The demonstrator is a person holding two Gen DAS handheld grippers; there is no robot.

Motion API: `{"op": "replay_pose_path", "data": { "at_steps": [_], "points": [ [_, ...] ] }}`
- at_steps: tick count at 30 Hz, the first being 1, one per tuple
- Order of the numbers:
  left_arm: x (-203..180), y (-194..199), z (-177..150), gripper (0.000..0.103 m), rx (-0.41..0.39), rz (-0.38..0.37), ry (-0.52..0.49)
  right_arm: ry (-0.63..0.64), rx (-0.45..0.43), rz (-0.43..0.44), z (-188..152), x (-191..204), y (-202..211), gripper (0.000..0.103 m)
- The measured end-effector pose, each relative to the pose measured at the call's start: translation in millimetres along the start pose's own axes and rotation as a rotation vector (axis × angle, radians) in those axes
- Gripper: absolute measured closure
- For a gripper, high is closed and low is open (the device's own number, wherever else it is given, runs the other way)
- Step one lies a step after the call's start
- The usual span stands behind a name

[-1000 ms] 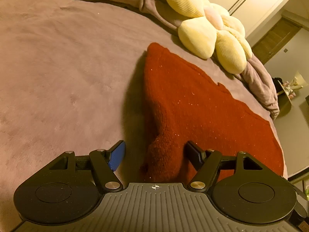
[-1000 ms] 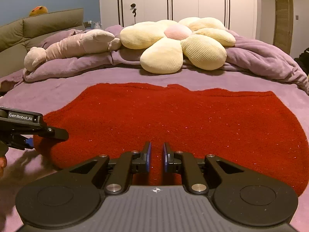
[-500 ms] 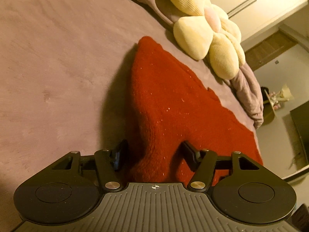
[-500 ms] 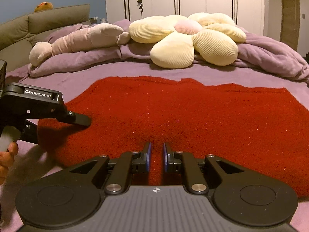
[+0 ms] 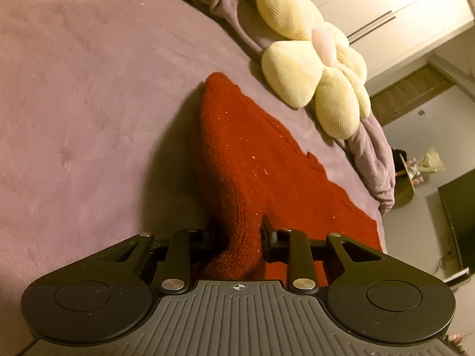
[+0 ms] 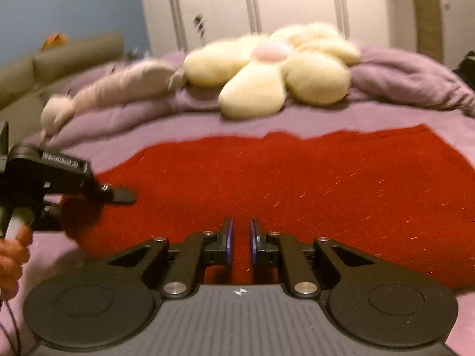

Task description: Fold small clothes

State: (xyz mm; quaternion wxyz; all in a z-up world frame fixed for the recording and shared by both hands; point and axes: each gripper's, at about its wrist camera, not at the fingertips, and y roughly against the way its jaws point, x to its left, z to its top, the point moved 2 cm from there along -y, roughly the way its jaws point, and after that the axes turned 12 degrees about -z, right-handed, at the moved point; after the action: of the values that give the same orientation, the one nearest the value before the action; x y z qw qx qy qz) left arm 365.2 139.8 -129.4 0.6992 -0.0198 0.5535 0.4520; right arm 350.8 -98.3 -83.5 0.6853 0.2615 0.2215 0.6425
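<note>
A red knitted garment [image 5: 267, 163] lies spread flat on the purple bed [image 5: 89, 103]. My left gripper [image 5: 240, 230] has its jaws closing on the garment's left corner. The bunched knit fills the gap between its fingers and is lifted a little off the bed. In the right wrist view, the left gripper's upper finger [image 6: 121, 195] lies over that corner, and a hand [image 6: 12, 255] holds the tool. My right gripper [image 6: 240, 238] is at the near hem of the garment [image 6: 297, 184], with its blue pads a narrow slit apart and red fabric between them.
A cream flower-shaped pillow [image 6: 282, 71] and a long pinkish plush toy [image 6: 118, 89] rest on a crumpled purple blanket [image 6: 400, 74] at the far side of the bed. White wardrobe doors [image 6: 297, 0] stand behind. Bare bedspread stretches to the left of the garment.
The left jaws have come together from wide apart onto the garment's corner, which now bunches up between them. The left gripper has rolled and risen slightly. The right jaws keep the same narrow gap.
</note>
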Motion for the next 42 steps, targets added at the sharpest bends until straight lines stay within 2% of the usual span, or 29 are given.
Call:
{"op": "replay_pose_path", "data": {
  "at_steps": [2, 4, 7, 8, 13, 17, 20, 23, 25, 28, 29, 30, 31, 34, 37, 39, 41, 42],
  "points": [
    [-2.7, 1.6, 0.0, 0.075, -0.003, -0.002, 0.013, 0.062, 0.132, 0.027, -11.4, 2.8, -18.1, 0.095],
    [-11.1, 5.7, 1.2, 0.075, -0.011, 0.000, -0.018, 0.087, 0.085, 0.029, -8.6, 0.9, -5.2, 0.096],
    [-38.4, 10.5, 2.5, 0.076, -0.015, 0.013, -0.113, 0.027, -0.001, 0.023, -0.7, -18.4, 18.0, 0.096],
    [-50.5, 11.5, 2.4, 0.076, -0.018, 0.015, -0.156, 0.008, -0.025, -0.006, 1.0, -28.6, 24.0, 0.096],
    [-122.3, 1.7, -8.0, 0.076, -0.004, -0.012, -0.329, -0.144, -0.030, -0.119, -0.1, -92.6, 42.0, 0.095],
    [-178.9, -34.9, -32.7, 0.076, 0.036, -0.043, -0.456, -0.242, -0.034, -0.199, -9.5, -138.7, 55.7, 0.095],
    [-203.0, -79.8, -60.7, 0.076, 0.081, -0.056, -0.487, -0.292, -0.035, -0.246, -17.8, -167.4, 63.1, 0.095],
    [-206.7, -120.4, -89.5, 0.074, 0.144, -0.041, -0.478, -0.308, -0.018, -0.285, -25.7, -189.1, 66.5, 0.095],
    [-201.7, -140.0, -105.4, 0.069, 0.183, -0.022, -0.461, -0.309, -0.009, -0.305, -30.4, -198.6, 68.9, 0.095],
    [-194.9, -159.3, -125.4, 0.056, 0.240, -0.009, -0.531, -0.315, 0.004, -0.320, -35.4, -208.4, 72.4, 0.094],
    [-195.9, -156.6, -128.7, 0.053, 0.239, -0.011, -0.565, -0.320, 0.008, -0.319, -36.2, -211.3, 73.1, 0.094],
    [-200.1, -148.8, -130.0, 0.040, 0.249, -0.029, -0.577, -0.325, 0.011, -0.318, -36.4, -213.5, 73.9, 0.094],
    [-205.0, -140.0, -129.8, 0.031, 0.265, -0.059, -0.569, -0.326, 0.011, -0.318, -36.4, -212.5, 76.0, 0.093],
    [-218.6, -93.9, -123.2, 0.029, 0.228, -0.147, -0.577, -0.318, 0.002, -0.302, -32.6, -210.2, 80.6, 0.092],
    [-208.6, -46.3, -108.0, 0.023, 0.125, -0.135, -0.575, -0.319, 0.002, -0.257, -19.5, -204.4, 77.6, 0.091],
    [-188.3, -28.5, -93.9, 0.023, 0.062, -0.079, -0.519, -0.317, -0.015, -0.195, -3.6, -194.3, 74.5, 0.091],
    [-159.0, -21.2, -81.3, 0.023, 0.044, -0.014, -0.455, -0.319, -0.028, -0.125, 14.4, -181.3, 69.6, 0.089],
    [-145.1, -21.9, -76.5, 0.023, 0.048, 0.025, -0.412, -0.322, -0.028, -0.079, 23.7, -174.7, 65.1, 0.083]
  ]
}}
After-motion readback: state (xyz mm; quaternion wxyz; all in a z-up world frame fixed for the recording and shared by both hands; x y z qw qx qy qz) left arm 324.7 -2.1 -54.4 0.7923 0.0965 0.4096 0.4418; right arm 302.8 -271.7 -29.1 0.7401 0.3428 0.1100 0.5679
